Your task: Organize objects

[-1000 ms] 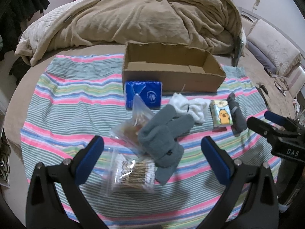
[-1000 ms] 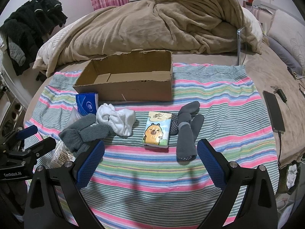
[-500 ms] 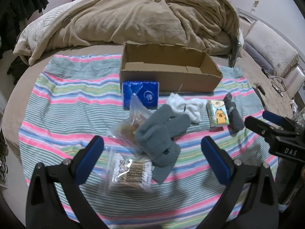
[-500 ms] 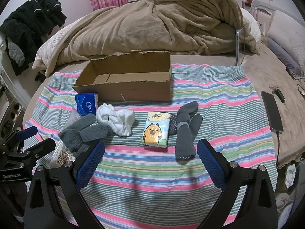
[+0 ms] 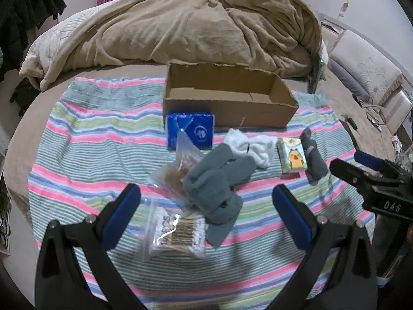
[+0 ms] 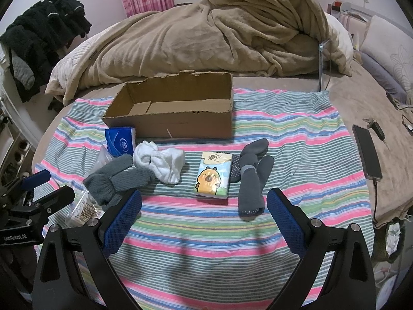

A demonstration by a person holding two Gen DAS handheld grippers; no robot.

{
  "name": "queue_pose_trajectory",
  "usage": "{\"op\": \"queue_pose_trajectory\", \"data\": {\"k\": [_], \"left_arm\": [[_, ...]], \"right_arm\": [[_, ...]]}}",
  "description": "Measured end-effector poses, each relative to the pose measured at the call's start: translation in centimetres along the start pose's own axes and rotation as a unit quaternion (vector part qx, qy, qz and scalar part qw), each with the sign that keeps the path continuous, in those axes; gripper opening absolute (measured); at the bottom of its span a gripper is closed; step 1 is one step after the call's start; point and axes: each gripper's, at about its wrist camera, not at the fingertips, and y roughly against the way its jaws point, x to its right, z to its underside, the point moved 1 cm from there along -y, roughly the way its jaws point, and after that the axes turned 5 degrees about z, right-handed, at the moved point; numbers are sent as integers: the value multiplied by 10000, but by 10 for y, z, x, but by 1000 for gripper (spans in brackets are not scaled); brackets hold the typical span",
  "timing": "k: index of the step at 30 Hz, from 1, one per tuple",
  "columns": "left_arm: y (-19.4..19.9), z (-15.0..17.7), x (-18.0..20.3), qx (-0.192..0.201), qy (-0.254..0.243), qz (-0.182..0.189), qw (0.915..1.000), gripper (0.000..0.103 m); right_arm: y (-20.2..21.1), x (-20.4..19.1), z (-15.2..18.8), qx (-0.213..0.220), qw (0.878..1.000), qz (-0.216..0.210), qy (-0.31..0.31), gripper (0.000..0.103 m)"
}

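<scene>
Gloves [image 5: 216, 180] between left fingers [image 5: 121, 214], untouched, both grippers spread.

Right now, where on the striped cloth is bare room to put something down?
Free: the striped cloth right of the cardboard box, and the strip in front of the tissue pack. Crowded: around the grey gloves and cotton swab bag.

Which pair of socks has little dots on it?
The dark grey socks right of the bear tissue pack; the white socks and fuzzy grey socks have none.
</scene>
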Motion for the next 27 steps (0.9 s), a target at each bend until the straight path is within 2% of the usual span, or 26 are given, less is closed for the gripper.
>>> {"op": "queue_pose_trajectory", "data": {"k": [12, 20, 27], "left_arm": [[-12, -3, -4, -46, 70, 166, 9998, 102], [-42, -4, -6, -273, 105, 284, 9992, 102], [-73, 2, -2, -625, 34, 616, 9961, 88]], "right_arm": [[-2, 4, -3, -25, 10000, -64, -32, 99], [-24, 37, -12, -121, 9996, 113, -248, 99], [-54, 57, -15, -331, 9987, 218, -334, 96]]}}
